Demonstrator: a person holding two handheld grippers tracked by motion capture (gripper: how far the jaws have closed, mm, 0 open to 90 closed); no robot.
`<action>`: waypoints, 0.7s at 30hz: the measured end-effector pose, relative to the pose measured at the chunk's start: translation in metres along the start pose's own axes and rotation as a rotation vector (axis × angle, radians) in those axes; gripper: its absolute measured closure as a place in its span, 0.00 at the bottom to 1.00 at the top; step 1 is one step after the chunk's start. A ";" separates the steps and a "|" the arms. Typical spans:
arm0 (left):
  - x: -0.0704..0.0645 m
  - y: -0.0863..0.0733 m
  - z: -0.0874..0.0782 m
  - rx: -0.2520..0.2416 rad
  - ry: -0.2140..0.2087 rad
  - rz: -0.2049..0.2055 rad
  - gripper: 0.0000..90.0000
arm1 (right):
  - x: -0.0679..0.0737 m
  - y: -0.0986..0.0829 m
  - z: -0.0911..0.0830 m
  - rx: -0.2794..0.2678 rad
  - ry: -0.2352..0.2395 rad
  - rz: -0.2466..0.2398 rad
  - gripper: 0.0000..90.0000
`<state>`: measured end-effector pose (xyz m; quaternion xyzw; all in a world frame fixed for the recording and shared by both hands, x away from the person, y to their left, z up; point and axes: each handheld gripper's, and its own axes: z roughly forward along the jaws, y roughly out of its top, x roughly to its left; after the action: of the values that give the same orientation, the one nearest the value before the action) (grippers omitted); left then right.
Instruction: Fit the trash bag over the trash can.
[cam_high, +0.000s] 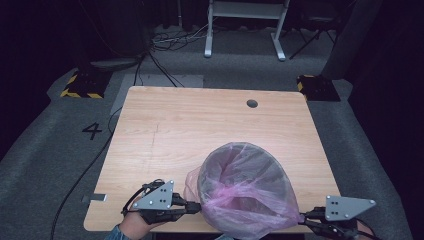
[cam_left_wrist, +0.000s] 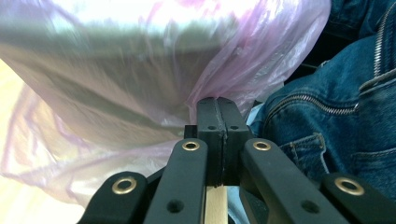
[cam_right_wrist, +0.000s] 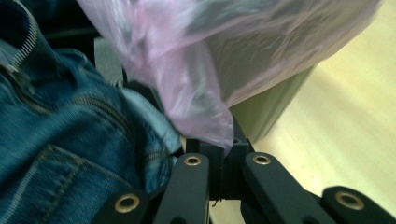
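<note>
Taking the grey bin (cam_high: 239, 175) as the landmark, it stands at the near edge of the wooden table (cam_high: 200, 120), just ahead of the person, with a pink plastic bag (cam_high: 250, 210) draped over its mouth and hanging down its sides. To the bin's left, the left gripper (cam_high: 197, 205) points in at it, its jaws pressed together on a gathered fold of the bag; the left gripper view shows the film puckering where it enters the closed black tips (cam_left_wrist: 217, 116), with the bin wall just behind. On the bin's right and slightly nearer the table edge, the right gripper (cam_high: 304, 217) likewise has its jaws clamped on the bag's hem, the pink film (cam_right_wrist: 201, 116) bunching down into them beside the bin's pale side. The two grippers sit on opposite sides of the bin, both touching the bag and about equally close to it, so the line between them runs across the bin's mouth, left to right. Judged from this, the coming move turns on that axis: the bag lies inward and upward from each gripper, so equal pulls should work the liner along the rim, while an uneven pull could tip the light bin toward the person's denim jacket (cam_left_wrist: 336, 121).
</note>
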<state>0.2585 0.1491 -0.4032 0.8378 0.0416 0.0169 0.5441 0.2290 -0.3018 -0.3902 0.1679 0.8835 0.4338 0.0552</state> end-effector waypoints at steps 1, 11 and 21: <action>0.000 -0.001 0.001 0.005 0.001 -0.003 0.99 | -0.002 -0.003 0.003 0.016 0.002 0.009 1.00; 0.000 -0.004 0.011 0.060 -0.047 0.015 0.99 | -0.016 -0.017 0.012 0.036 0.032 0.077 1.00; 0.002 -0.014 0.020 0.123 -0.044 0.014 1.00 | -0.016 -0.019 0.028 0.123 0.068 0.059 1.00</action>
<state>0.2612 0.1373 -0.4242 0.8700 0.0248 -0.0002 0.4925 0.2459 -0.2966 -0.4232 0.1821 0.9045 0.3857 0.0019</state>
